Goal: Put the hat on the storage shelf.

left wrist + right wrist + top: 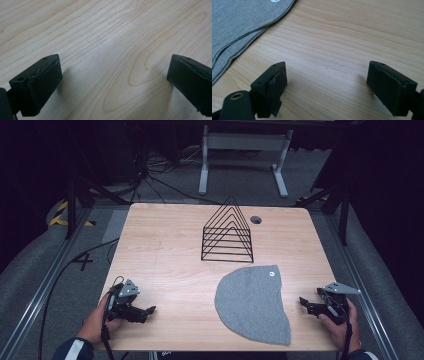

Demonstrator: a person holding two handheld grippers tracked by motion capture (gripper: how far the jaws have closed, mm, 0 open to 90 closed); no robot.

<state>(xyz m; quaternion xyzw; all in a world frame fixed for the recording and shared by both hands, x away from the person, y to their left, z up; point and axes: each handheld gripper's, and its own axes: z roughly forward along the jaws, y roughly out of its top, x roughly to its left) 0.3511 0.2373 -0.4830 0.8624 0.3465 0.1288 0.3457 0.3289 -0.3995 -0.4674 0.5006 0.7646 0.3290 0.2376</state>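
A flat grey cloth (252, 304), half-round with a small white label (271, 273) near its far edge, lies on the wooden table (165, 255) at the front right. Behind it stands a black wire rack (227, 232) with triangular dividers. My left gripper (151, 310) rests low at the front left, open, with bare wood between its pads (43, 83). My right gripper (303, 303) sits at the front right edge, open, a short way right of the cloth. In the right gripper view the cloth (239, 25) lies to the upper left, apart from the pads (278, 86).
A round cable hole (256, 219) sits in the table near the far edge, right of the rack. Beyond the table stands a white table frame (245, 155) on a grey floor with cables (150, 175). Metal rails run along both sides.
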